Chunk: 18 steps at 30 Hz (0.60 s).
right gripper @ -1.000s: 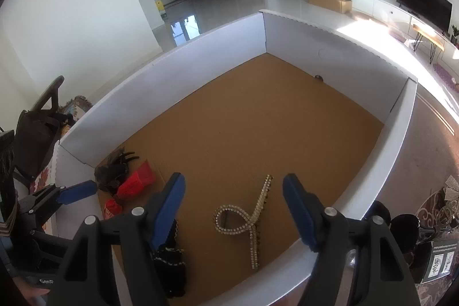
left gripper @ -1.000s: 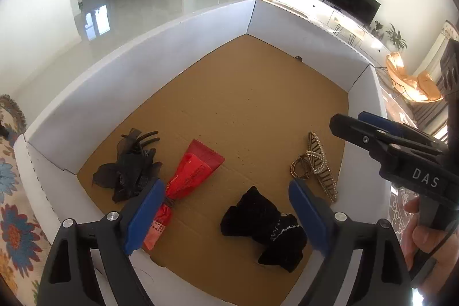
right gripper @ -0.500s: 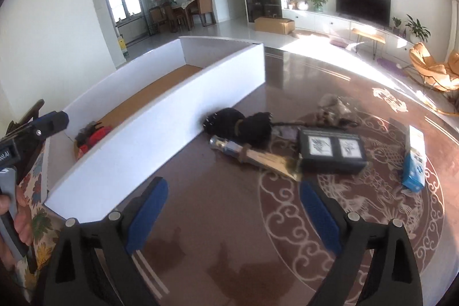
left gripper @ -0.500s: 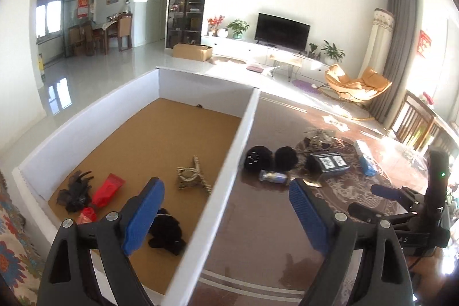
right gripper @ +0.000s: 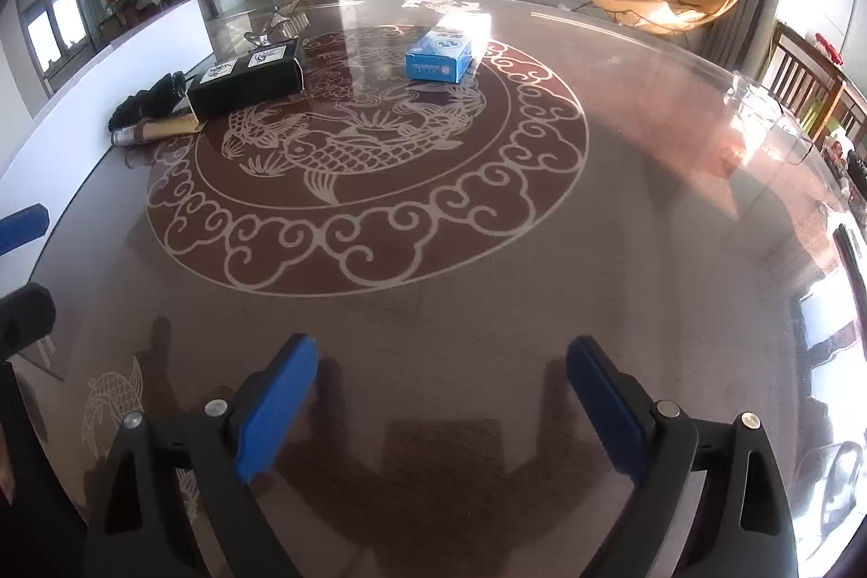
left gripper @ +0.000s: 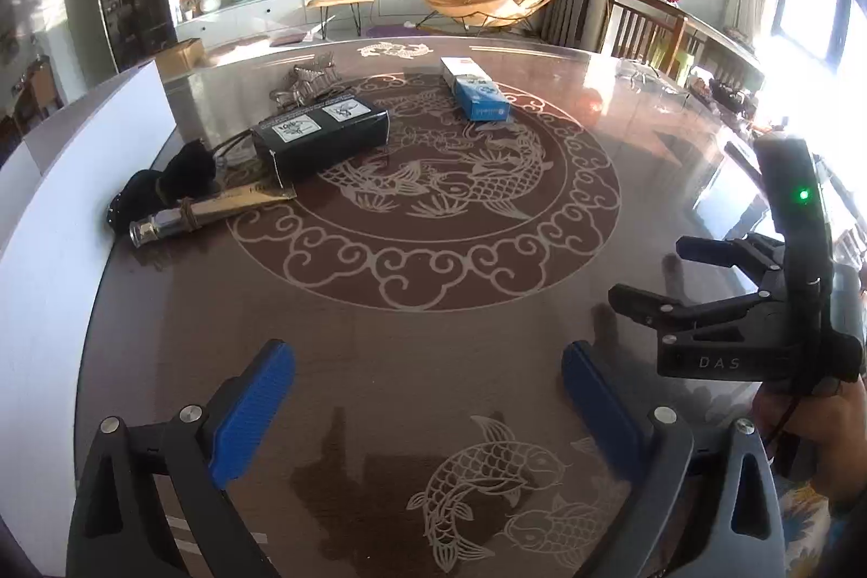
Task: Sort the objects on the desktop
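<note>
Left wrist view: the left gripper (left gripper: pixel 428 394) is opening, empty, over bare table (left gripper: pixel 433 318). The right gripper (right gripper: pixel 441 394) gapes empty too. Unsorted black box (left gripper: pixel 322 134) lies beside the white bin wall (left gripper: pixel 65 209), probably awaiting pickup.

Brown table (left gripper: pixel 460 318), pale fish pattern; black box (left gripper: pixel 325 134); blue-white box (left gripper: pixel 477 96).

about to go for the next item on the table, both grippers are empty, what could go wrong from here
The black box rests partly on the tube with the metal cap and beside the black cloth item; pulling one could drag the others. That cluster sits close to the white bin wall, leaving little room for a finger on that side. The left gripper, jaws opening, and right gripper hover close together and might collide if both reach left.
</note>
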### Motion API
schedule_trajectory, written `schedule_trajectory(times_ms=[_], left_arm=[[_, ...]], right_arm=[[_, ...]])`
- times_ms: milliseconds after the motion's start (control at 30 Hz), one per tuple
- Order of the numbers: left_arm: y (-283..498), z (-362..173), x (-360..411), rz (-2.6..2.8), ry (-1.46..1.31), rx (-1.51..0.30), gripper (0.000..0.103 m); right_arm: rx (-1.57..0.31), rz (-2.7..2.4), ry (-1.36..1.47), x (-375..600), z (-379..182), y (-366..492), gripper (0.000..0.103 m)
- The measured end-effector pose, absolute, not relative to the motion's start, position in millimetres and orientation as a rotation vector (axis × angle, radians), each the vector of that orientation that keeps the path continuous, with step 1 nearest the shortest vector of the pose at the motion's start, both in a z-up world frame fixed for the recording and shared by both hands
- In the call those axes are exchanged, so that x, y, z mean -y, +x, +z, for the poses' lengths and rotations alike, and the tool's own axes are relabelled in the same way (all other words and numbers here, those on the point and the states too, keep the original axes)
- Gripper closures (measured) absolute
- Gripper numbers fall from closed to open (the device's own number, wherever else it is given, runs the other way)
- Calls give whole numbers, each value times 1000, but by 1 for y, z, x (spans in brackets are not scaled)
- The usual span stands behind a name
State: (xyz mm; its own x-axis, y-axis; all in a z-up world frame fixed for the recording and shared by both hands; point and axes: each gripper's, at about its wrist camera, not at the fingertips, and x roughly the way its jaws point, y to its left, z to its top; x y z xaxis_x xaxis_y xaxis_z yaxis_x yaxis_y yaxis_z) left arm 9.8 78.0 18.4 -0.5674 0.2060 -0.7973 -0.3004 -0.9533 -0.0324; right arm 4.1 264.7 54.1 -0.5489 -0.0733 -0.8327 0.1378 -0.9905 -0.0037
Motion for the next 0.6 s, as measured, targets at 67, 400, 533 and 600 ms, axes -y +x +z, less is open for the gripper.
schedule_trajectory(times_ms=[67, 400, 533, 600], left_arm=[[14, 4, -72, 2551, -1313, -133, 2], [-2, -11, -45, 2582, -1387, 21, 2], [-1, -12, -42, 2586, -1390, 36, 2], [0, -12, -44, 2591, -1388, 18, 2]], right_arm=[[-120, -2663, 1417, -260, 49, 6, 7], [-118, -2674, 1385, -255, 46, 6, 0], [-118, -2677, 1382, -255, 46, 6, 0], [-118, -2678, 1382, -255, 46, 6, 0]])
